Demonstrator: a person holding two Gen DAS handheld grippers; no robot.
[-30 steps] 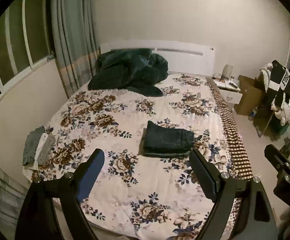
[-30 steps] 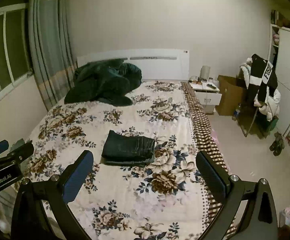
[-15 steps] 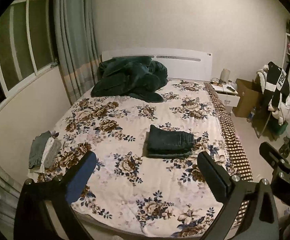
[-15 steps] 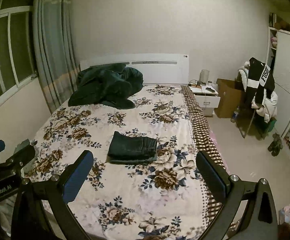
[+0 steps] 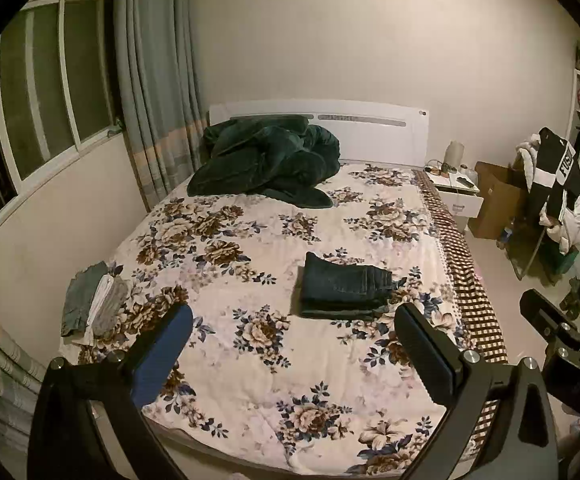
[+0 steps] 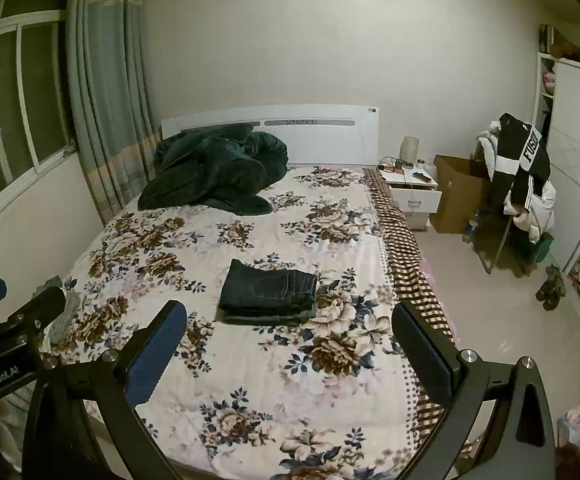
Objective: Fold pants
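Observation:
Dark blue jeans (image 5: 344, 286) lie folded into a compact rectangle on the floral bedspread (image 5: 258, 364), right of the bed's middle. The same folded jeans (image 6: 270, 292) show in the right wrist view. My left gripper (image 5: 294, 314) hangs well back from the bed's near edge, its jaws wide open with nothing between them. My right gripper (image 6: 290, 312) is likewise open and empty, held back and above the near part of the bed. Each gripper appears at the edge of the other's view.
A dark green quilt (image 5: 268, 160) is heaped by the white headboard. A small stack of grey and white clothes (image 5: 94, 304) sits at the bed's left edge. A nightstand (image 6: 412, 192), cardboard box and a chair (image 6: 518, 192) draped with clothes stand right of the bed.
Both grippers have pulled back and up from the bed, so more of the room shows. The left gripper's jaws widened a little. The folded jeans have not moved.

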